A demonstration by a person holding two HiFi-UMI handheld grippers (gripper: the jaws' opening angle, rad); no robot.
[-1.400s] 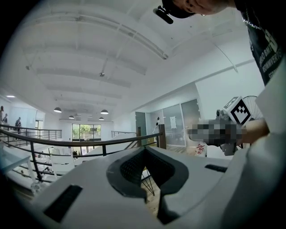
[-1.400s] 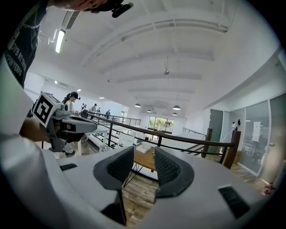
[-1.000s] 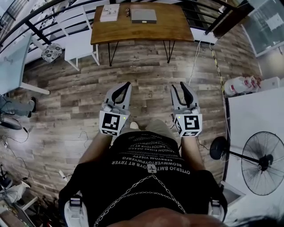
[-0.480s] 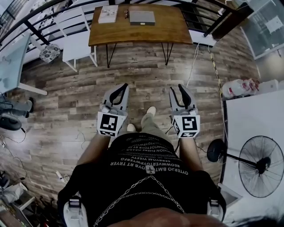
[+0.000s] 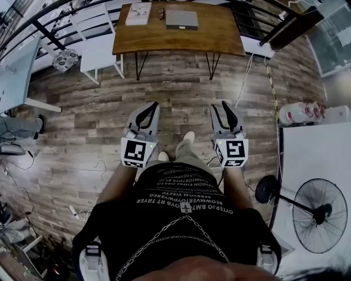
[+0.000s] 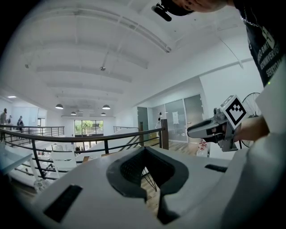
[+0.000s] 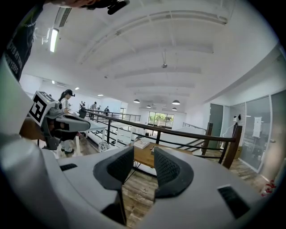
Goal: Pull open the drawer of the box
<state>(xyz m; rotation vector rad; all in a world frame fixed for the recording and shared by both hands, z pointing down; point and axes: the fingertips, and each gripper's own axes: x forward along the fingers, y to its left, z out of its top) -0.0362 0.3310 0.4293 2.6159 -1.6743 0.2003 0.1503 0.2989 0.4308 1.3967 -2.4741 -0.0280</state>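
A flat grey box (image 5: 181, 20) lies on a wooden table (image 5: 219, 33) at the far side of the room, next to a white box (image 5: 137, 14). No drawer can be made out at this distance. Both grippers are held at waist height over the plank floor, well short of the table. My left gripper (image 5: 155, 104) is shut, its tips touching with nothing in the loop behind them (image 6: 144, 148). My right gripper (image 5: 221, 105) stands open and empty (image 7: 143, 152). Through its gap the table (image 7: 142, 157) shows far off.
White chairs (image 5: 98, 46) stand left of the table, with a black railing (image 5: 55, 33) behind. At the right are a white tabletop (image 5: 312, 159), a floor fan (image 5: 318, 208) and a water jug (image 5: 299, 112). Cables trail on the floor. The person's shoe (image 5: 188, 137) is between the grippers.
The person has stepped forward: a shoe has come into view between the grippers and the floor has shifted. Both grippers keep their height and jaw stance.
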